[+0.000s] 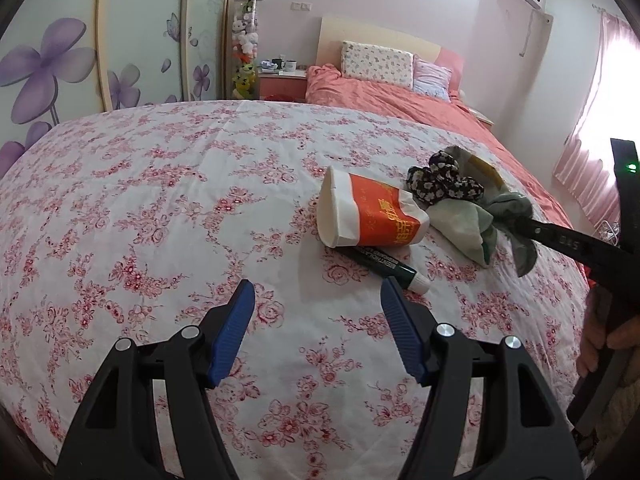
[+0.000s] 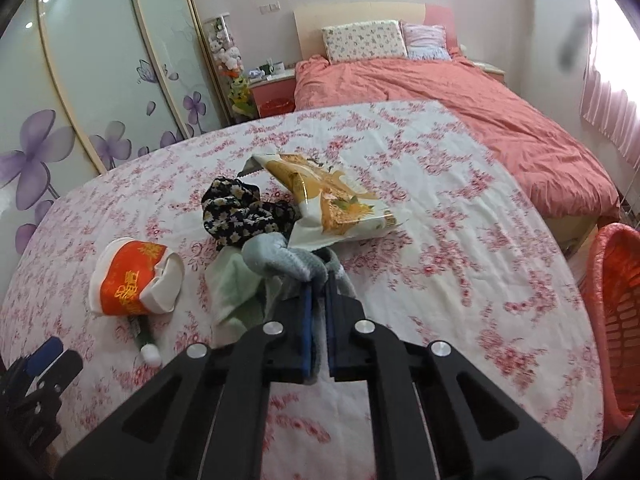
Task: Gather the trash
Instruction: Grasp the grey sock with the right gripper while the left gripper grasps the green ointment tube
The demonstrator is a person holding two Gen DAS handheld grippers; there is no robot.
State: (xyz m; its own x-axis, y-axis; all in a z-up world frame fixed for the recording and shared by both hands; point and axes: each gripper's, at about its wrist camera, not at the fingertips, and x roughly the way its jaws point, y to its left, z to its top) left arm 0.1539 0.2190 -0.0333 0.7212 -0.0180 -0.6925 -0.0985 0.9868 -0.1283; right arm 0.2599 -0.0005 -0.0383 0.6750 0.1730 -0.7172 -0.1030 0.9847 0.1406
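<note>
On the floral cloth [image 1: 160, 200], left gripper [image 1: 318, 294] gapes just short of crushed cup [image 1: 368, 216], lying crosswise; right gripper [image 2: 318, 280] pinches grey sock [image 2: 280, 258] beyond.

Between the blue-padded fingers [image 2: 307, 320] of the black right gripper [image 2: 319, 285] sits a grey knitted sock [image 2: 280, 258], with a pale green cloth [image 2: 234, 286] to their left and a black fabric piece printed with small white flowers [image 2: 240, 212] just beyond. Farther ahead lies a white and yellow-orange printed snack bag [image 2: 340, 200], and left of the fingers a crushed orange-and-white paper cup with gold lettering [image 2: 134, 280] over a dark green tube with a white cap [image 2: 146, 342]. All rest on a white bedspread patterned with red-pink blossoms [image 2: 440, 240], beyond which is a plain coral-pink duvet [image 2: 460, 100]; the black left gripper [image 1: 318, 286] also has ribbed blue fingers [image 1: 236, 320].
</note>
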